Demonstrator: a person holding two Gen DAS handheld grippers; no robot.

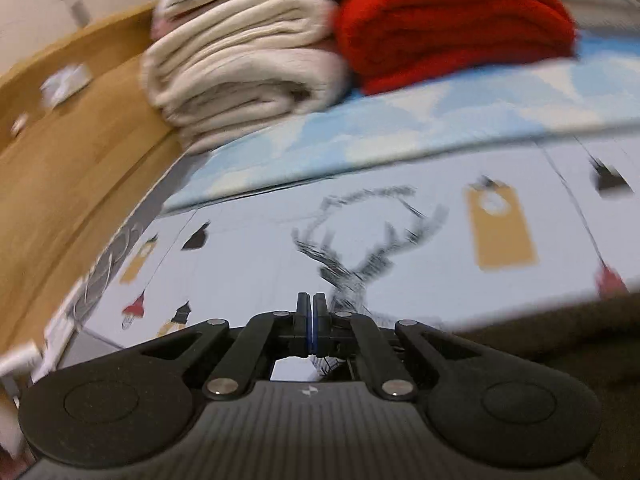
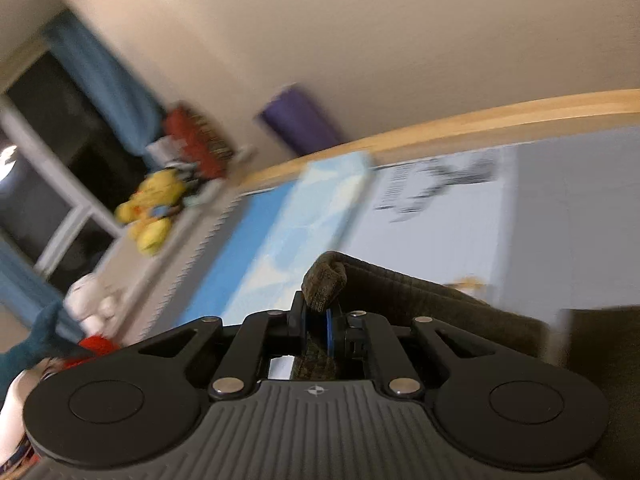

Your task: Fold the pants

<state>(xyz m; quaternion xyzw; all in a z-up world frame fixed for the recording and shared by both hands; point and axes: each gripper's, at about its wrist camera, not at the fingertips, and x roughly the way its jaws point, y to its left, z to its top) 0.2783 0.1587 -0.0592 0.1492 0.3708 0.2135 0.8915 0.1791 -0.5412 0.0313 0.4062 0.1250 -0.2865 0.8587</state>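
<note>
Right wrist view: the right gripper (image 2: 316, 316) pinched a bunched fold of the olive pants (image 2: 420, 296). Left gripper (image 1: 311, 312) was clamped empty over the reindeer-print mat (image 1: 360, 240); its lettering blurred, unreadable.

A home, likely a child's bedroom or playroom. Printed play mat (image 1: 400, 240) with deer drawing and cartoon figures covers the floor; wood-look flooring (image 1: 60, 184) beside it. Folded cream blanket (image 1: 240, 76) and red blanket (image 1: 452, 28) stacked. Yellow plush toy (image 2: 154, 208), blue curtain (image 2: 104, 80), dark window (image 2: 52, 120), plain wall.
</note>
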